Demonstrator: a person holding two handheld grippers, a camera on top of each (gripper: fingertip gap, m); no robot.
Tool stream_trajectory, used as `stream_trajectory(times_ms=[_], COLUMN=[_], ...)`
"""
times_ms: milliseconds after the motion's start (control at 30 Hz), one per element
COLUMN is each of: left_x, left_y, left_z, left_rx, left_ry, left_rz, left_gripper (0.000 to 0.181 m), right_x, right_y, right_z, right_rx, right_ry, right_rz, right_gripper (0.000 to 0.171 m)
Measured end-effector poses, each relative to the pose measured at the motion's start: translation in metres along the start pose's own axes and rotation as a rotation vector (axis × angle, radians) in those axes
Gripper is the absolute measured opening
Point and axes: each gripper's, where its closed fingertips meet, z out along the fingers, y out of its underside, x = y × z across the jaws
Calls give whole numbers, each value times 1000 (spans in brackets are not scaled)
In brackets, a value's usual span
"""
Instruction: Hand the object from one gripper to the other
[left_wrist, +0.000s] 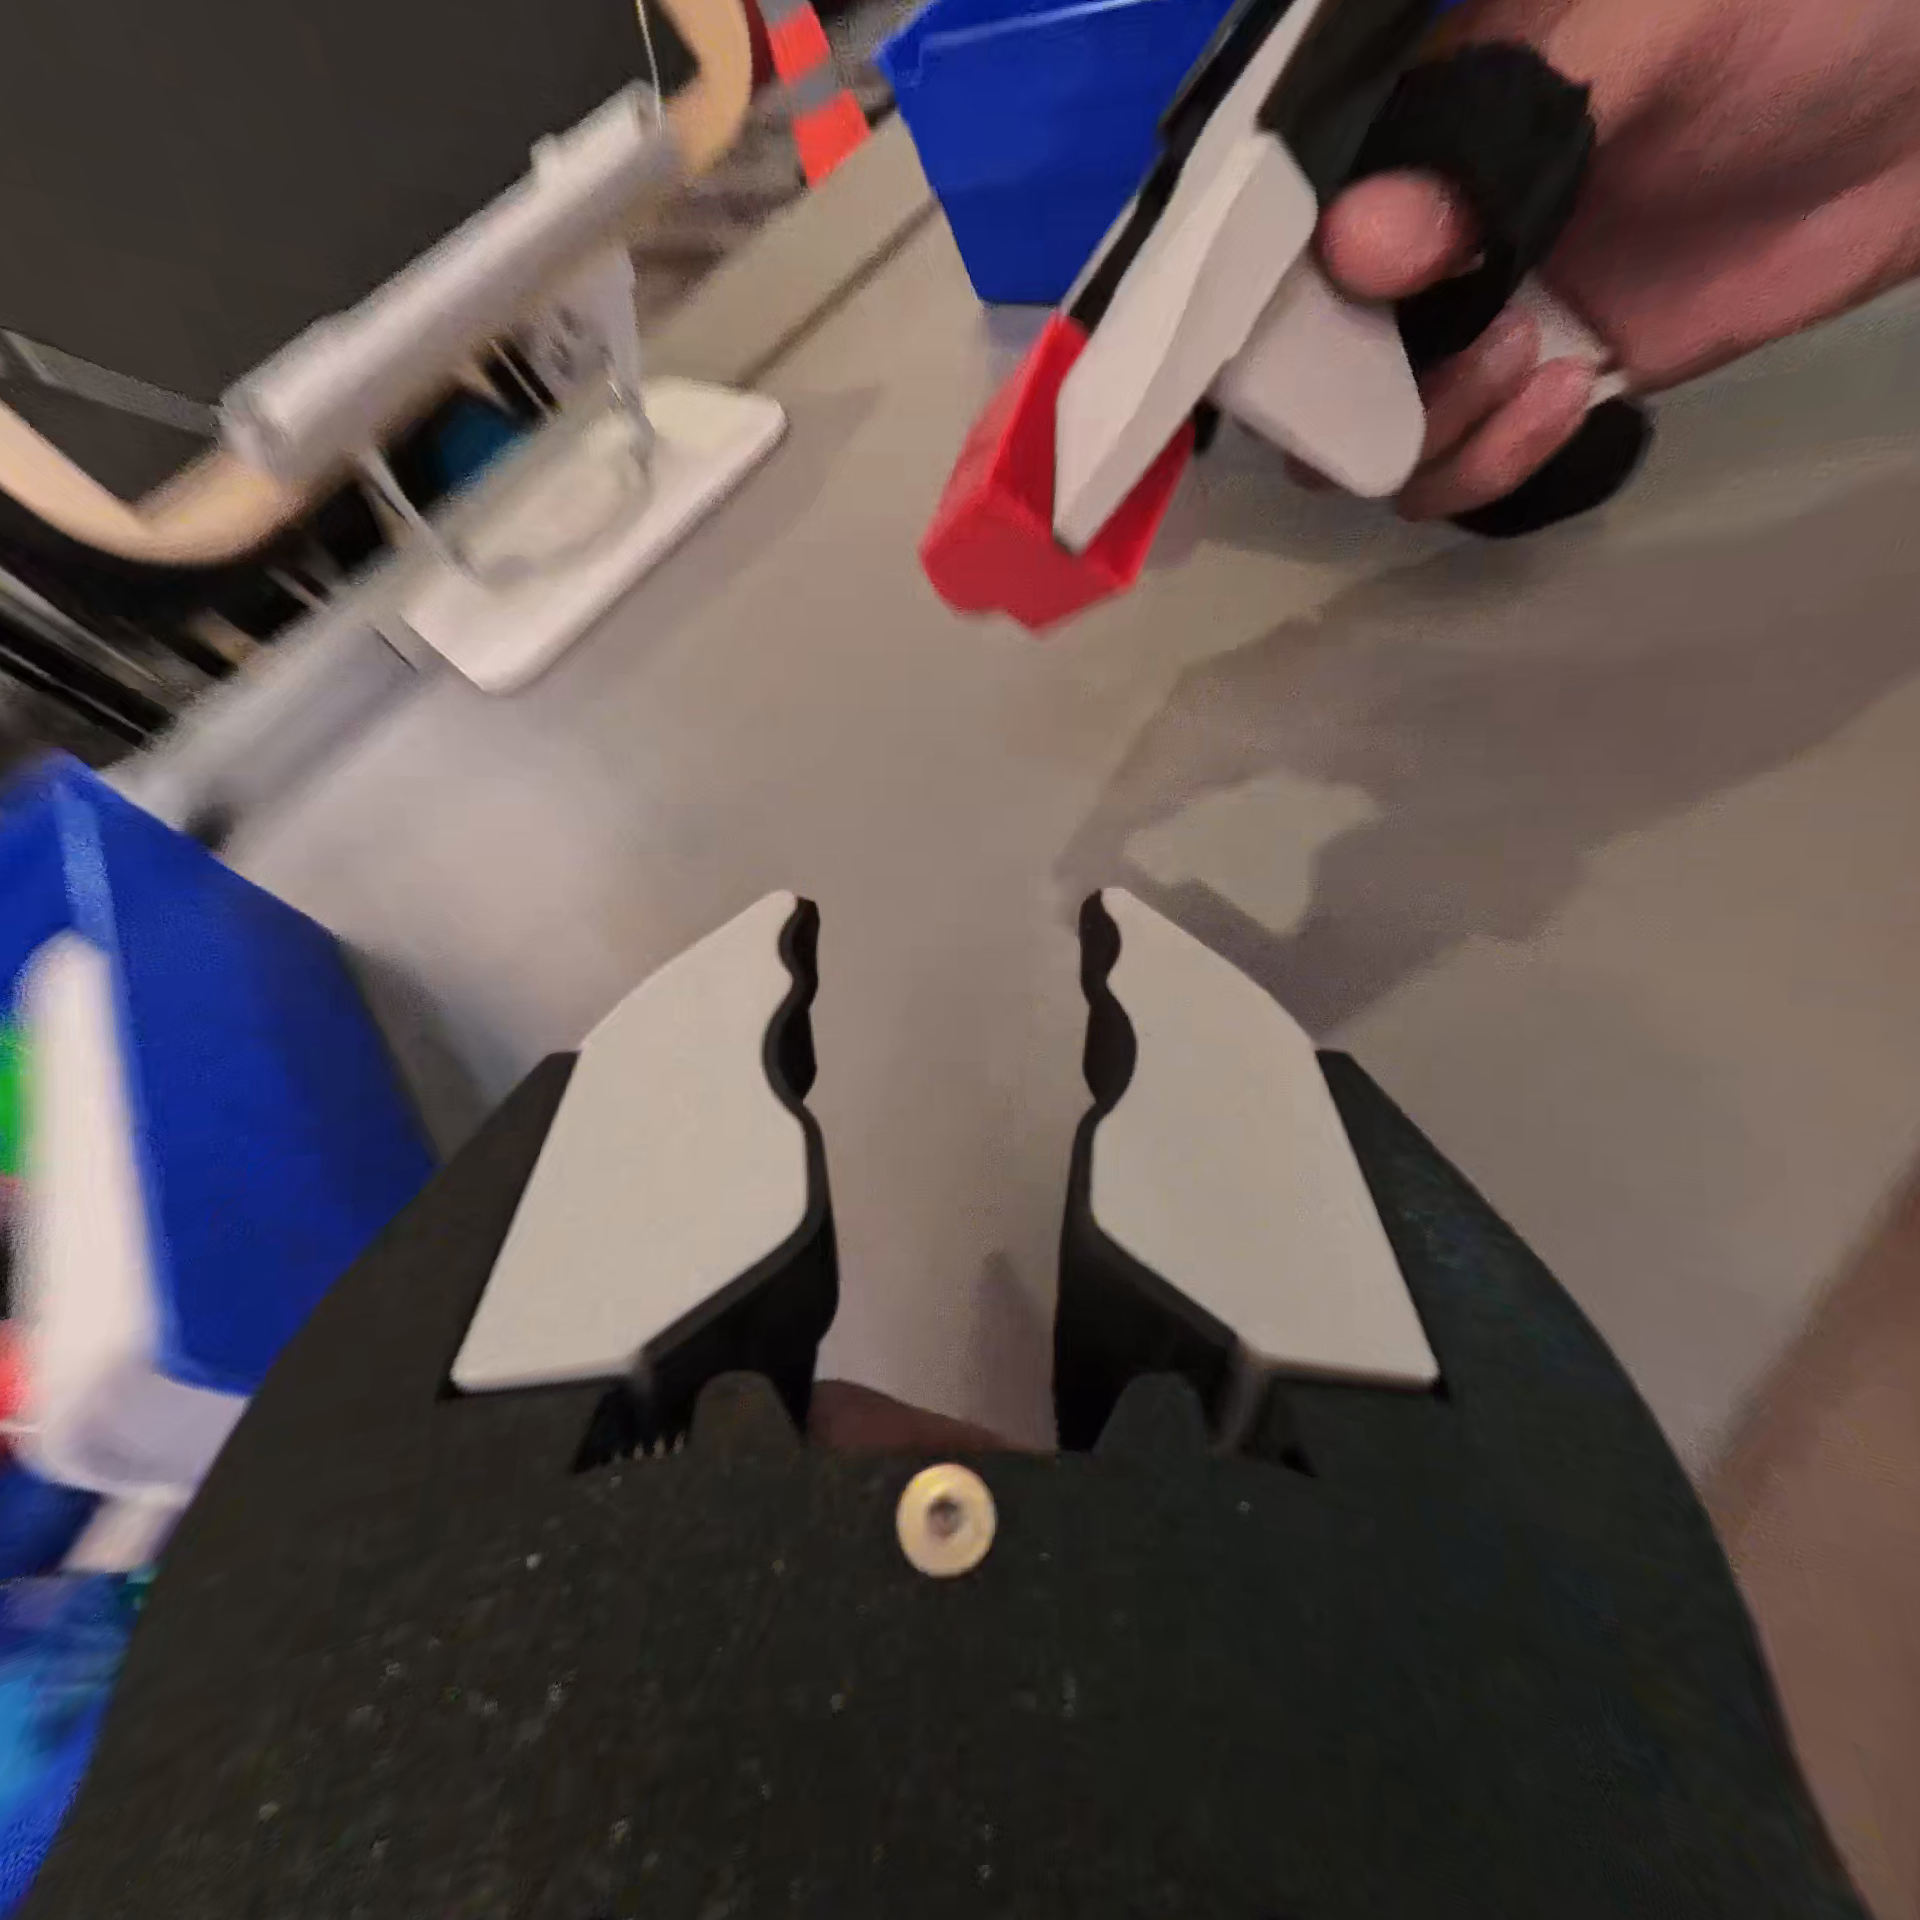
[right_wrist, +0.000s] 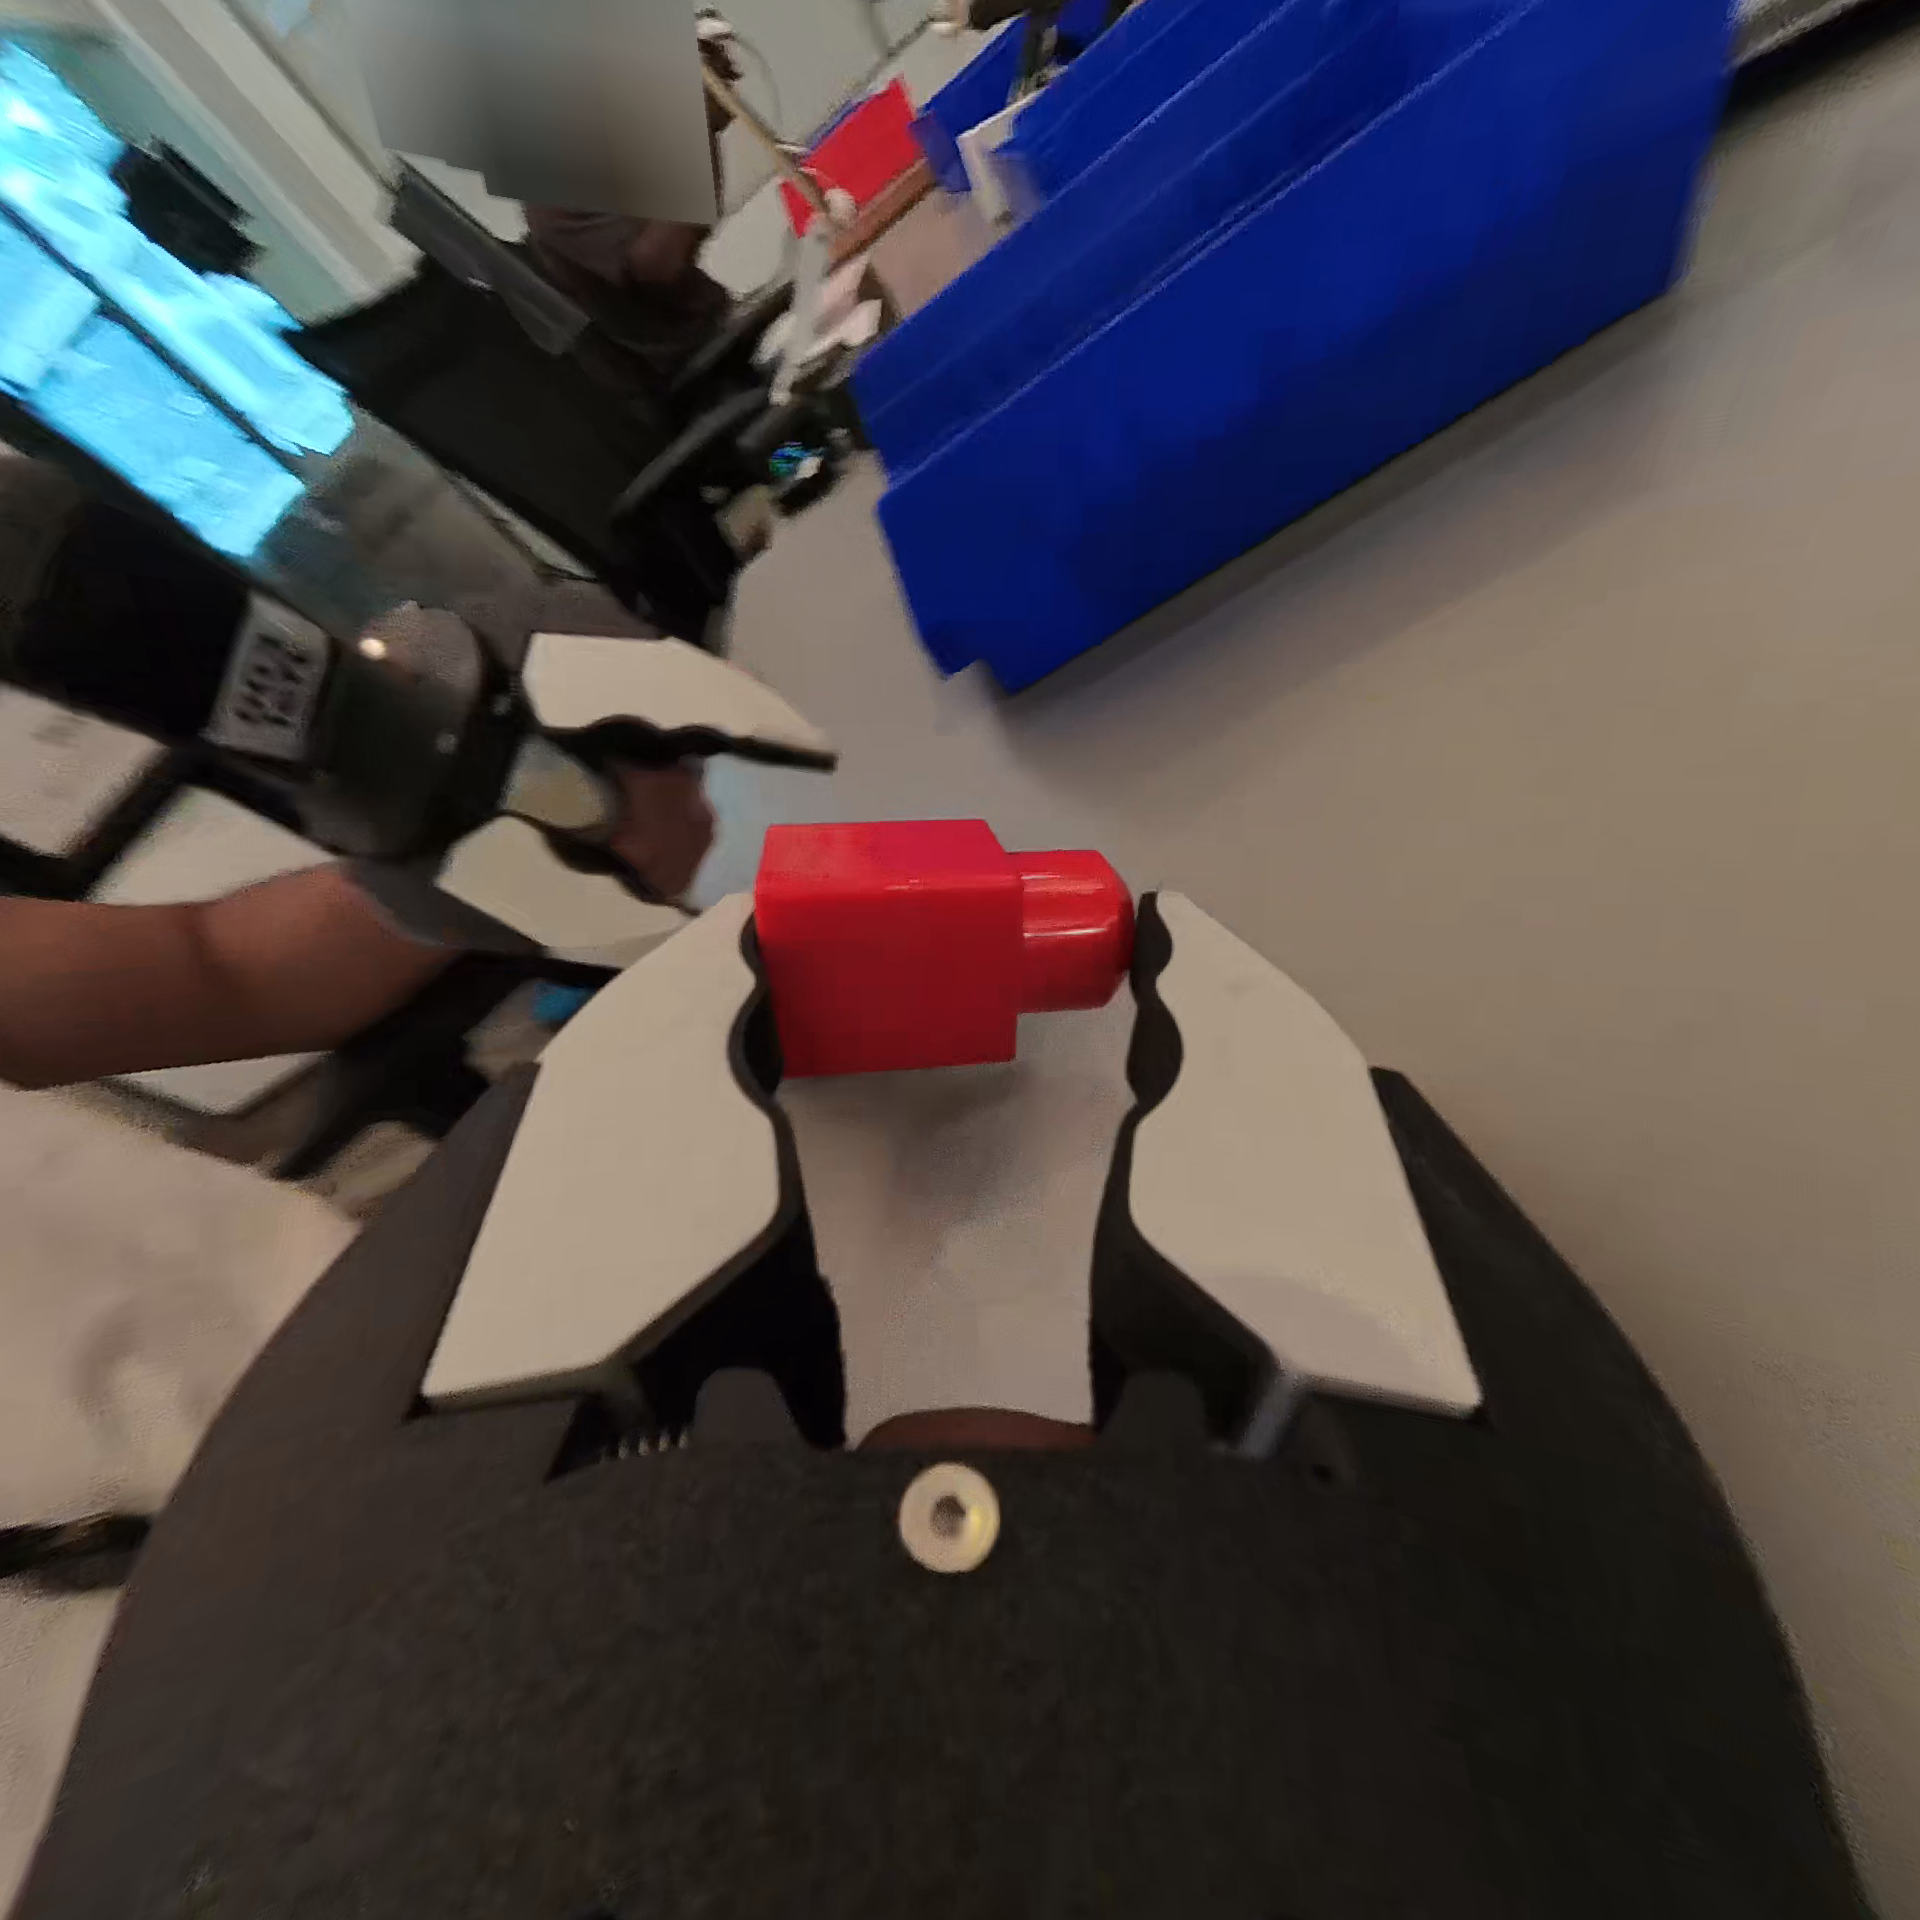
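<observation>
Right gripper (right_wrist: 945, 935), lower centre of its view, pinches red block (right_wrist: 894, 945) by block end & round nub. Left gripper (left_wrist: 948, 935) spread, empty, apart. Risk: nub slips off pad; block drops on grey table (right_wrist: 1455, 935).

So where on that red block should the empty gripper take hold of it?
Probably the square body of the red block. The right gripper pinches it end to end, one finger on the body's flat end, the other on the rounded stub, so the body's flat sides are free. The open left gripper could come from the side and close across those flats; the stub looks too short and round to share.
</observation>
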Motion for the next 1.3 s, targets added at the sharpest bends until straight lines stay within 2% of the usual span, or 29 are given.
stream_trajectory(times_ms=[100, 200, 300, 400, 467, 533, 600, 633, 700, 800, 833, 1000, 1133, 1300], left_x=[11, 11, 8, 8, 9, 10, 10, 10, 14, 23, 24, 19, 17, 15], left_y=[7, 8, 4, 2, 4, 7, 9, 10, 10, 12, 14, 19, 21, 21], left_z=[-16, -23, -26, -29, -28, -25, -22, -21, -19, -17, -16, -16, -17, -16], left_rx=[61, 77, 98, 108, 100, 76, 56, 49, 39, 23, 17, 4, 5, 6], left_ry=[127, 183, 213, 209, 191, 175, 143, 130, 130, 156, 155, 121, 134, 134], left_rz=[-264, -374, -414, -391, -340, -280, -215, -188, -165, -168, -163, -139, -173, -218], left_gripper=[48, 49, 49, 48, 47, 46, 46, 46, 46, 47, 47, 47, 48, 51], right_x=[17, 24, 18, 20, 42, 77, 110, 128, 155, 179, 189, 204, 202, 201], right_y=[-13, -44, -99, -135, -123, -92, -48, -24, 23, 61, 66, 65, 77, 78], right_z=[-17, -49, -120, -215, -259, -281, -282, -285, -289, -286, -290, -285, -287, -285], right_rx=[-10, 0, 62, 10, -153, -290, -407, -499, -725, -909, -955, -958, -1082, -1041], right_ry=[192, 402, 662, 910, 938, 865, 730, 716, 705, 672, 695, 706, 725, 748], right_rz=[-176, -376, -585, -725, -720, -590, -405, -345, -298, -276, -271, -195, -164, -124], right_gripper=[65, 65, 65, 65, 65, 65, 65, 65, 65, 65, 66, 66, 67, 67])
